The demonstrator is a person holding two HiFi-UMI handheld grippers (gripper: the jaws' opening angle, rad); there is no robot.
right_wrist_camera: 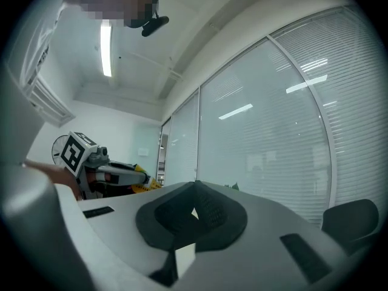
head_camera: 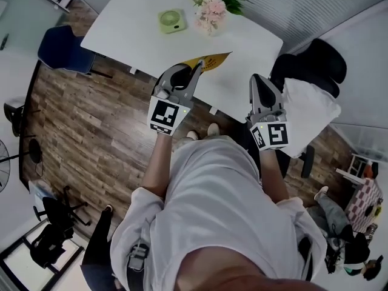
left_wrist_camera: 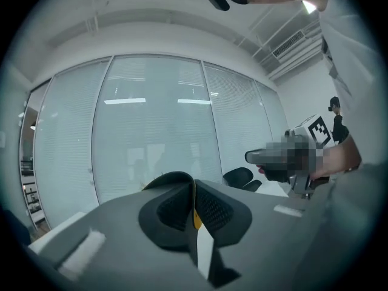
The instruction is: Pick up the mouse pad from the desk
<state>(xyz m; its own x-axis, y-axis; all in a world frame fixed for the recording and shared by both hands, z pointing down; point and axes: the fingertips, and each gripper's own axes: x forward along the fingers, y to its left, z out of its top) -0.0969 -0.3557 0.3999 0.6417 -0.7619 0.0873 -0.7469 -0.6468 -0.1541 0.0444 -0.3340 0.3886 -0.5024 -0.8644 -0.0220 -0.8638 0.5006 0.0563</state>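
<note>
In the head view, a thin yellow mouse pad (head_camera: 213, 60) hangs in the air over the front of the white desk (head_camera: 133, 29), and my left gripper (head_camera: 197, 68) is shut on its near edge. The left gripper view shows only a yellow sliver of the pad (left_wrist_camera: 196, 218) pinched between the dark pads. My right gripper (head_camera: 257, 79) hovers a short way to the right, apart from the pad, with its jaws together and nothing in them. In the right gripper view (right_wrist_camera: 194, 210) the left gripper (right_wrist_camera: 91, 162) and the yellow pad (right_wrist_camera: 143, 184) show at the left.
A small green device (head_camera: 172, 20) and a pot of pink flowers (head_camera: 212, 10) stand at the desk's far side. A blue chair (head_camera: 60, 48) is at the left and a black chair (head_camera: 315, 62) with a white cloth at the right. Glass walls with blinds lie ahead.
</note>
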